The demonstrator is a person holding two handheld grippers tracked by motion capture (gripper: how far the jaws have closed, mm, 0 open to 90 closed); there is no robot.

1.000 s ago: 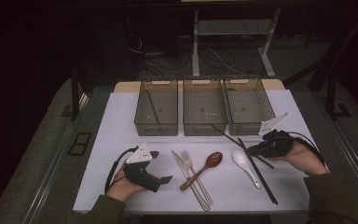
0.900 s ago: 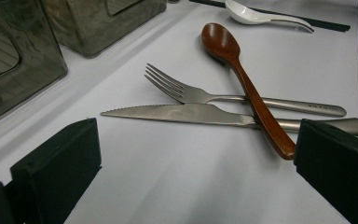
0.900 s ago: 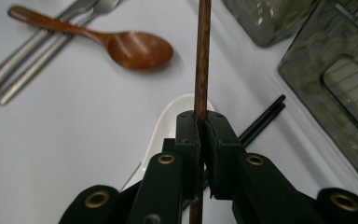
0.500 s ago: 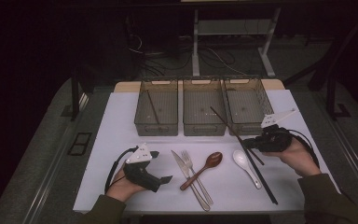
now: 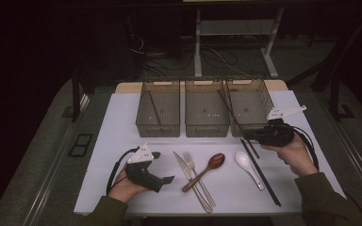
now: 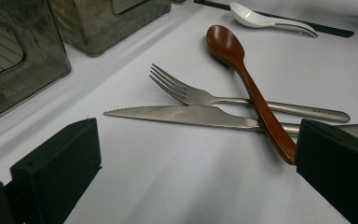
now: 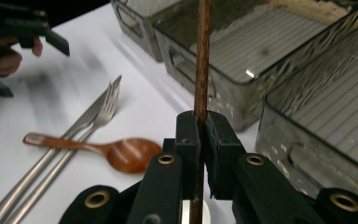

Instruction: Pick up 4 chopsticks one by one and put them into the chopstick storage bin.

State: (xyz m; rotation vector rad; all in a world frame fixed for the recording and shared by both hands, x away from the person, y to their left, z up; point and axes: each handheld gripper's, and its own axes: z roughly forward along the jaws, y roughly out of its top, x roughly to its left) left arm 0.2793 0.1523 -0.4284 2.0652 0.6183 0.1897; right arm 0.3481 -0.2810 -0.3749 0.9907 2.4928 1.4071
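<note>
My right gripper is shut on a brown chopstick, which slants up from the mat over the front of the right bin. In the right gripper view the chopstick is pinched between the two pads, and my gripper points at the bins. My left gripper rests on the white mat at the front left, open; its jaws stand wide apart with bare mat between them. A second, black chopstick lies on the mat beside a white spoon.
Three clear bins stand in a row at the back; the left bin holds a chopstick, and the middle bin looks empty. A knife, a fork and a wooden spoon lie crossed at the mat's centre front.
The right hand has lifted the brown chopstick; its far end has swung up from the mat to above the bins. The left hand has stayed still.
</note>
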